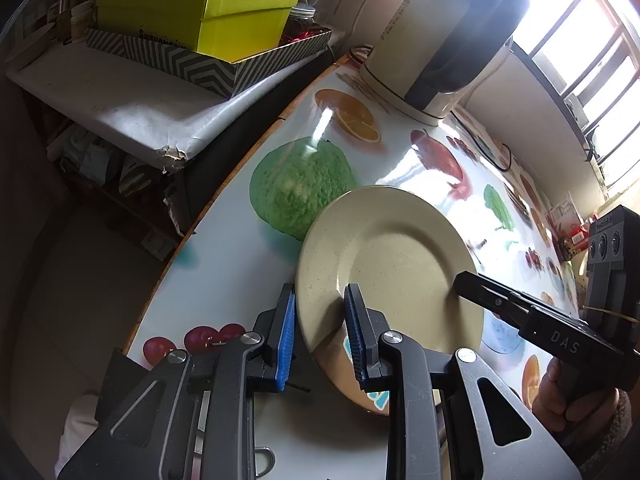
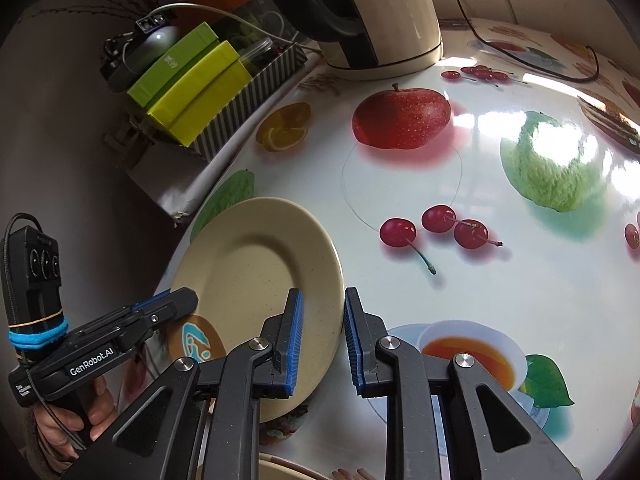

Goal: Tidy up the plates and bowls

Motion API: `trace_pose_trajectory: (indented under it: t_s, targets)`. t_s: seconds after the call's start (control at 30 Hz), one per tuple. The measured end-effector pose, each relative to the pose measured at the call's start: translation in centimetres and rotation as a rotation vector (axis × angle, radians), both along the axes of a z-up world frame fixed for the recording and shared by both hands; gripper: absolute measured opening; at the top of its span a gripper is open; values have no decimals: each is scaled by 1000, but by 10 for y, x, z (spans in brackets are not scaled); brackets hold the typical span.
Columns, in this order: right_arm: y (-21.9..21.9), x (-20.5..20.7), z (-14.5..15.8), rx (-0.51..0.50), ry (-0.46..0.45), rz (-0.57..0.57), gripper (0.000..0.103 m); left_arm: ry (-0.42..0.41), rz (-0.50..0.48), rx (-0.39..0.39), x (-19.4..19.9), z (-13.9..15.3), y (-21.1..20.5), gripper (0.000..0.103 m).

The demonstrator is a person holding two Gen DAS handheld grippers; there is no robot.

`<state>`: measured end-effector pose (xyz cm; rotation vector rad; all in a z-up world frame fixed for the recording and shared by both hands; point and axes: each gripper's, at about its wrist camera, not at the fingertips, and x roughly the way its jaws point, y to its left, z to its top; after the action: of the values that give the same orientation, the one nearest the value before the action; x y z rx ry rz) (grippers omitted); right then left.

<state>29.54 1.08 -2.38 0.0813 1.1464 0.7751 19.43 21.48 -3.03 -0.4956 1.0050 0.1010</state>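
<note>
While the plate (image 1: 384, 268) lies tilted at the desk (image 2: 500, 280) edge, both my left gripper (image 1: 320, 332) and right gripper (image 2: 322, 340) straddle its rim, jaws open; I should close evenly, keeping it level.

This is a home kitchen or dining corner. A table (image 2: 500, 288) wears a glossy fruit-printed oilcloth, and a cream electric kettle (image 2: 380, 12) stands near its far edge. Beside the table's left edge, a worn shelf (image 1: 120, 96) carries stacked green boxes (image 1: 200, 12) and a jar (image 1: 302, 18).
</note>
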Motion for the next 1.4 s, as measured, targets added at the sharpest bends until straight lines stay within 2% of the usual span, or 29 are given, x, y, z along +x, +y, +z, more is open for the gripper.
trace_pose_trajectory:
  t_s: [0.7,1.4]
  targets:
    - [-8,-10,9,14,1,-25,19,-4,-1,1,-6,9,-3,25]
    - [-42,-37,44,43,-55,-66,18,-58,-47,1,-26,42,-29,25]
